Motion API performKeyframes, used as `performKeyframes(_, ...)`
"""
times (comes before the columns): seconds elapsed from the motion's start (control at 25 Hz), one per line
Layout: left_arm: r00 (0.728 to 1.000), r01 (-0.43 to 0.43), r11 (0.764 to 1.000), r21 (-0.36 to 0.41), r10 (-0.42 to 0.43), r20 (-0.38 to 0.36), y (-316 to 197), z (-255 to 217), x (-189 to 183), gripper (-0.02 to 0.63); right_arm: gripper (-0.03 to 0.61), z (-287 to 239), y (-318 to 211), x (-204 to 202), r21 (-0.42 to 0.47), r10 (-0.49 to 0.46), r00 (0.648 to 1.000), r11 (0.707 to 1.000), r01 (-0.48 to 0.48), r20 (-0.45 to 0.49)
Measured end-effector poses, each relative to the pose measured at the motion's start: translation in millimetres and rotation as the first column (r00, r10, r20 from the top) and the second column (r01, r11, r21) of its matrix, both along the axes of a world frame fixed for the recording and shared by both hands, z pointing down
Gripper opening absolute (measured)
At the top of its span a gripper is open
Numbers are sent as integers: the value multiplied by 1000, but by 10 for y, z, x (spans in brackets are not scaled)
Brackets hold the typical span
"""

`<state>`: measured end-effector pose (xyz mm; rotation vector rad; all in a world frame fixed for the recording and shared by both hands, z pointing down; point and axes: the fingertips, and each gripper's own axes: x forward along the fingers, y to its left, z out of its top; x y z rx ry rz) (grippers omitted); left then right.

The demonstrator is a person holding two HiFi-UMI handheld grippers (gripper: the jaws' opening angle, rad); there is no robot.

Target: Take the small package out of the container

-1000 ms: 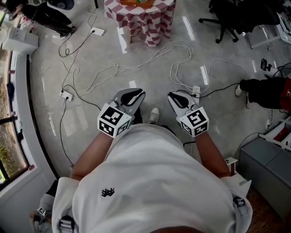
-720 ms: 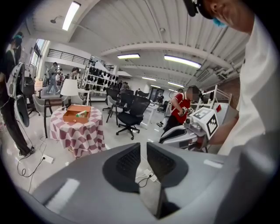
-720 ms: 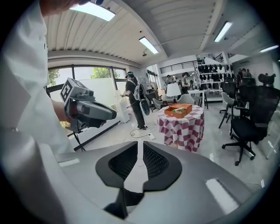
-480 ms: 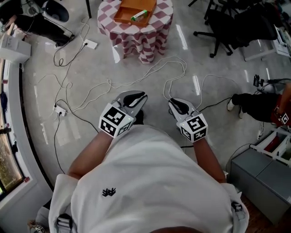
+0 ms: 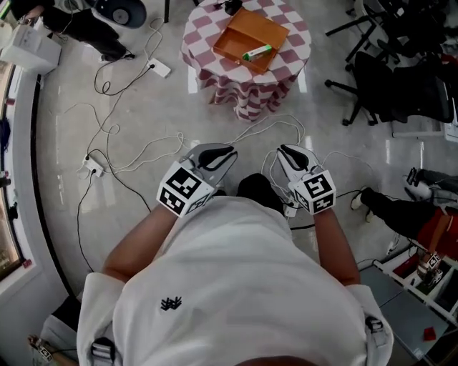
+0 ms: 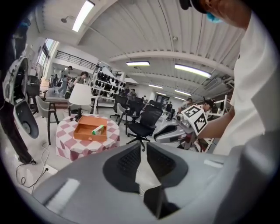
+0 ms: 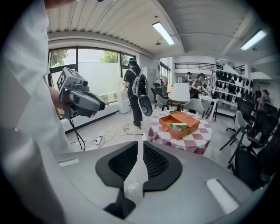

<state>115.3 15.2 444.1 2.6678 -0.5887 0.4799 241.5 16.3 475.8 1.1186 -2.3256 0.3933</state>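
Note:
An orange container (image 5: pixel 250 37) lies on a round table with a red-and-white checked cloth (image 5: pixel 222 21) at the far end of the floor. In it lies the small green-and-white package (image 5: pixel 256 52). Both show in the left gripper view as container (image 6: pixel 87 131) and package (image 6: pixel 98 129), and in the right gripper view as container (image 7: pixel 186 122) and package (image 7: pixel 178 127). My left gripper (image 5: pixel 217 153) and right gripper (image 5: pixel 288 151) hang in front of my torso, well short of the table. Each pair of jaws stands a thin crack apart with nothing between them.
Cables and power strips (image 5: pixel 91 166) trail over the grey floor between me and the table. Black office chairs (image 5: pixel 401 78) stand at the right, beside a person's legs and shoes (image 5: pixel 390 207). A white unit (image 5: pixel 28 46) sits at the left wall.
The checked table and orange container have slid down from the top edge into fuller view. Both grippers keep their place before my torso.

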Motion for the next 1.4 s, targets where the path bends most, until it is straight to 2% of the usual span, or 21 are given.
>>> performKeyframes(0.16, 994, 111, 994, -19, -112, -5, -407, 65, -255, 100, 26, 47, -662, -60, 3, -95, 995, 995, 95, -41)
performKeyframes(0.28, 979, 202, 979, -29, -202, -1, -670, 117, -430, 100, 34, 167, -1159, -47, -1, -175, 980, 985, 175, -92)
performKeyframes(0.4, 958, 286, 957, -43, -286, 1, -976, 104, -504, 100, 41, 304, -1723, 29, -15, -255, 952, 966, 256, -167)
performKeyframes(0.48, 946, 324, 946, -33, -324, 3, -1171, 33, -501, 100, 51, 405, -2079, 59, -33, -323, 919, 946, 324, -227)
performKeyframes(0.64, 909, 416, 909, -21, -416, 4, -1552, -71, -522, 100, 67, 700, -2723, 124, -83, -450, 820, 888, 452, -353)
performKeyframes(0.88, 851, 524, 852, -7, -523, 36, -1937, -84, -520, 100, 81, 1144, -3421, 158, -162, -595, 660, 786, 596, -459)
performKeyframes(1.16, 778, 626, 780, -15, -623, 75, -2179, -71, -550, 100, 112, 1644, -3825, 164, -269, -715, 455, 651, 709, -530)
performKeyframes(1.4, 745, 664, 747, -19, -660, 99, -2362, -52, -534, 100, 118, 1890, -3912, 123, -376, -797, 256, 508, 775, -548)
